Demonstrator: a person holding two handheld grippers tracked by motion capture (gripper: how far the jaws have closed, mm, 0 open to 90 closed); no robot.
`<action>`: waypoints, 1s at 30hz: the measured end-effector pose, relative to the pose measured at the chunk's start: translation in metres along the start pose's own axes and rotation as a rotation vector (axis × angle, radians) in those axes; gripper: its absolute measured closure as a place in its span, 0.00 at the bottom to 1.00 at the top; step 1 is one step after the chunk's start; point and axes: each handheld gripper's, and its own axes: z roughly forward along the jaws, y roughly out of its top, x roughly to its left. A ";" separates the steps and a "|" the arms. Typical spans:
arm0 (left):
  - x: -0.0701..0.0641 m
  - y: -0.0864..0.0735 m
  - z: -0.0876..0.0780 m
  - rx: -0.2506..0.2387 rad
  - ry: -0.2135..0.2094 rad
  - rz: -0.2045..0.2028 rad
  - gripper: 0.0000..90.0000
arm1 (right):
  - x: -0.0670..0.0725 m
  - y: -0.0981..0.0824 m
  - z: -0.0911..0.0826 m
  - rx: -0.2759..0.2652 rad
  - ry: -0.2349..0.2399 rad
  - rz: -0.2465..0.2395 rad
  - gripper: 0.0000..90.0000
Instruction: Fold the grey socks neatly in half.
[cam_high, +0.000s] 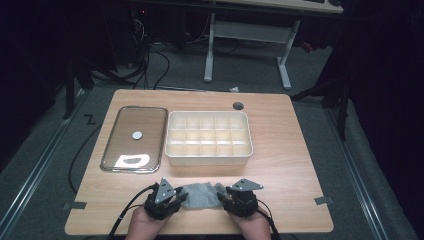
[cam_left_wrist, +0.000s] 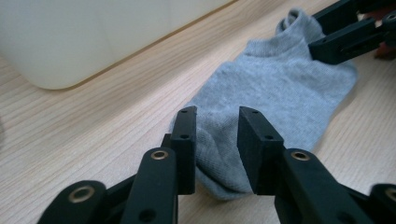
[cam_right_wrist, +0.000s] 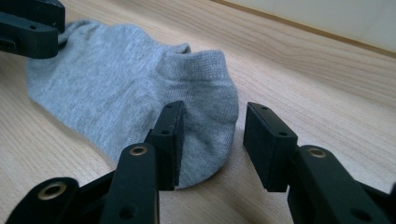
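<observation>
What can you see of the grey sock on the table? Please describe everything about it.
The grey sock is a short ankle sock of soft knitted fabric with a ribbed cuff. It lies flat and slightly rumpled on the wooden table, near its front edge, in front of the white compartment box. The left tongs straddle one end with jaws apart; the right tongs stand open at the other end, one jaw over the fabric.

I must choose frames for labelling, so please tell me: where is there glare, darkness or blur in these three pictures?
High view: a bright glare patch on the clear lid, and dark surroundings beyond the table. Left gripper view: the white box is overexposed and soft, the grey sock sharp. Right gripper view: the nearest black parts are slightly blurred.
</observation>
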 end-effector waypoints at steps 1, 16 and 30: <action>0.000 -0.001 0.000 0.010 0.010 0.005 0.76 | 0.001 0.000 0.000 -0.002 -0.010 -0.016 0.66; 0.002 -0.009 0.000 0.031 0.013 0.014 0.78 | 0.004 -0.003 0.000 -0.010 0.001 -0.045 0.80; 0.002 -0.010 -0.002 0.034 0.012 0.014 0.79 | 0.008 -0.003 -0.001 -0.013 0.018 -0.090 0.93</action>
